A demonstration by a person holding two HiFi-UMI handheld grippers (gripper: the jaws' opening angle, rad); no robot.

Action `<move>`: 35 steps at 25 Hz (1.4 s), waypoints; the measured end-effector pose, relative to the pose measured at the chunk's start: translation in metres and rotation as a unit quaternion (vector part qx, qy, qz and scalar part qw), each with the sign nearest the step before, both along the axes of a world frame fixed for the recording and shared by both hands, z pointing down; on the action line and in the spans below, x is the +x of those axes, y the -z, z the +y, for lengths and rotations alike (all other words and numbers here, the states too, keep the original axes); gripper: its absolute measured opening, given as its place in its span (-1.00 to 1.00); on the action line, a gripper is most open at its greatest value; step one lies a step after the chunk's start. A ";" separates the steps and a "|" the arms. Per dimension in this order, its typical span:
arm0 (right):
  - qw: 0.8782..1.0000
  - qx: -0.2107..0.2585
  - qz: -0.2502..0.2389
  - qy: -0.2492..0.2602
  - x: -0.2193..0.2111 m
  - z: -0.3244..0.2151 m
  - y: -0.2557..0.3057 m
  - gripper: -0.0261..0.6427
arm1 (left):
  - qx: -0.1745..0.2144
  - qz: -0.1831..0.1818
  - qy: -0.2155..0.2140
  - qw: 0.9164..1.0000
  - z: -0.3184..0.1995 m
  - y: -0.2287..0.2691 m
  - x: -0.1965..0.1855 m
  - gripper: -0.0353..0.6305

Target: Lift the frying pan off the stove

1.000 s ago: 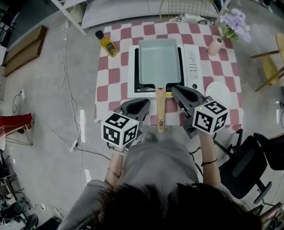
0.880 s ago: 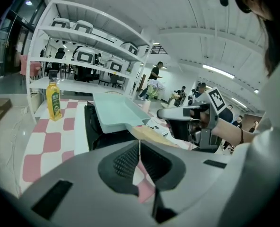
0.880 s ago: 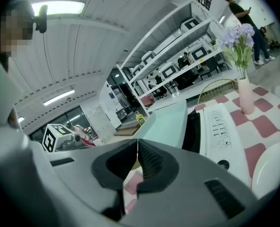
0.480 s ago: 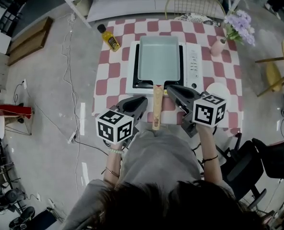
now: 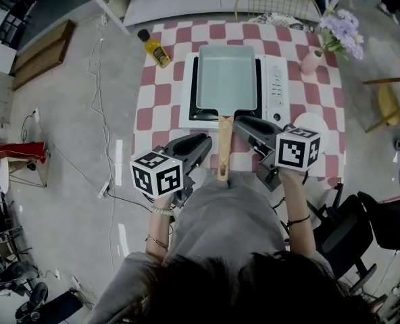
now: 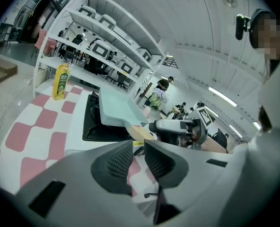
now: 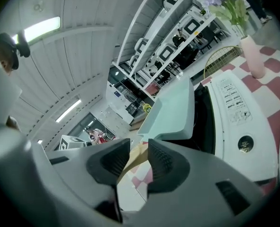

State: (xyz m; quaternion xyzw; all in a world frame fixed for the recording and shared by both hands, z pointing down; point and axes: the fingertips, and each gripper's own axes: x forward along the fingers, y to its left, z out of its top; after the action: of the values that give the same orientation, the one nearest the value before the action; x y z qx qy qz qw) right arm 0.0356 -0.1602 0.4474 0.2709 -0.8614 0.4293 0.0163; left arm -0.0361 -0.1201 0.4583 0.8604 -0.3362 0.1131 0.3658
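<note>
A pale green rectangular frying pan [image 5: 226, 79] sits on the white stove [image 5: 272, 86], its wooden handle [image 5: 223, 150] pointing toward me. My left gripper [image 5: 203, 143] hovers left of the handle, apart from it. Its jaws are opening with a narrow gap and nothing between them [image 6: 139, 156]. My right gripper [image 5: 240, 123] is just right of the handle's base. Its jaws are also opening and stand wider apart [image 7: 140, 161]. The handle [image 7: 136, 156] shows through that gap, beyond the fingertips and not pressed by the pads. The pan [image 7: 172, 109] lies ahead.
A yellow oil bottle [image 5: 153, 48] stands at the checked table's far left corner. A pink vase with purple flowers [image 5: 315, 61] is at the far right, a white plate [image 5: 309, 123] right of the stove, and a wire basket [image 5: 274, 5] behind it. My lap is at the near table edge [image 5: 186, 174].
Both grippers stay on either side of the handle. The right gripper has edged closer to the handle's base, and the left has drifted slightly left and toward me. The pan has not moved.
</note>
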 end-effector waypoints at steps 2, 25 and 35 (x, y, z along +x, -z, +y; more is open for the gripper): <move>1.000 -0.010 -0.009 -0.005 -0.001 -0.001 -0.001 -0.53 | -0.011 0.014 -0.005 1.000 0.001 0.000 0.001 -0.62; 0.989 -0.117 -0.078 -0.037 -0.008 -0.002 -0.021 -0.27 | -0.134 0.150 -0.087 0.976 0.018 -0.005 0.035 -0.18; 0.981 -0.147 -0.128 -0.007 -0.027 -0.001 -0.020 -0.20 | -0.165 0.171 -0.104 0.966 0.022 -0.008 0.042 -0.16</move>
State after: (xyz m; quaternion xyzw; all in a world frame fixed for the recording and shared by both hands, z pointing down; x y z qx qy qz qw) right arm 0.0089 -0.1612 0.4671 0.2144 -0.7817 0.5828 -0.0577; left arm 0.0060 -0.0977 0.4665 0.8248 -0.1545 0.0557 0.5410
